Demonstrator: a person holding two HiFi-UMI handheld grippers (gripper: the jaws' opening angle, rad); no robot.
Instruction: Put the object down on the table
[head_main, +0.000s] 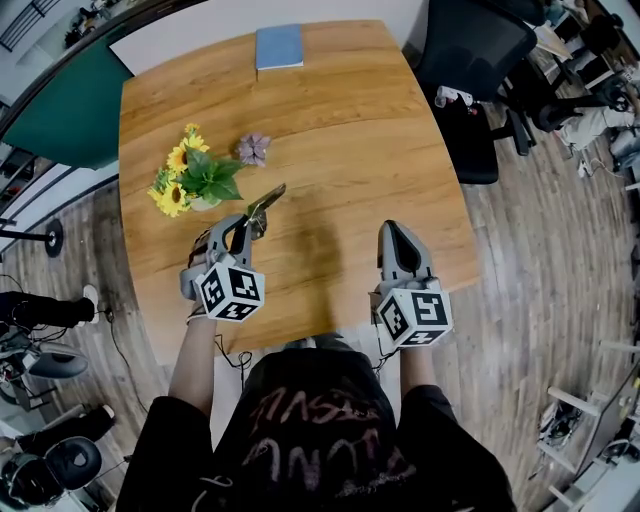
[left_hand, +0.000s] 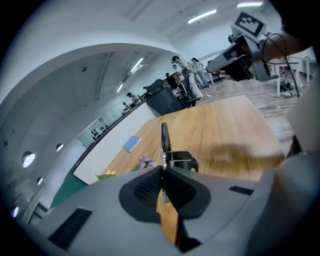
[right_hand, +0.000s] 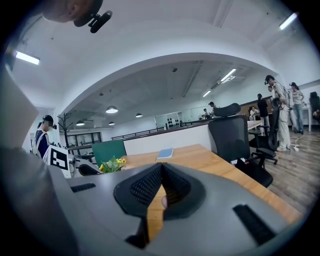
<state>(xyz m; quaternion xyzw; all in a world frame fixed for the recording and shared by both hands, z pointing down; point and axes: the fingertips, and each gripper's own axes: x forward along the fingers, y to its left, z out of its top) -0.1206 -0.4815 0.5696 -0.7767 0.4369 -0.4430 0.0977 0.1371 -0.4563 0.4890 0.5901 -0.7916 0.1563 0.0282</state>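
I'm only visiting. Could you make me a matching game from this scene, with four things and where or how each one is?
Things:
1. blue book
2. sunflowers
3. thin metal object
4. right gripper

Place or state:
A. shut, empty
B. at the table far edge
C. on the table's left side
D. clamped in the left gripper

Pairs: 1-B, 2-C, 3-D, 4-A

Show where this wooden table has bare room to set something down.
Free: middle and right of the brown wooden table, from the flat blue notebook to the right gripper. Crowded: the left, around the yellow sunflower bouquet and purple flower.
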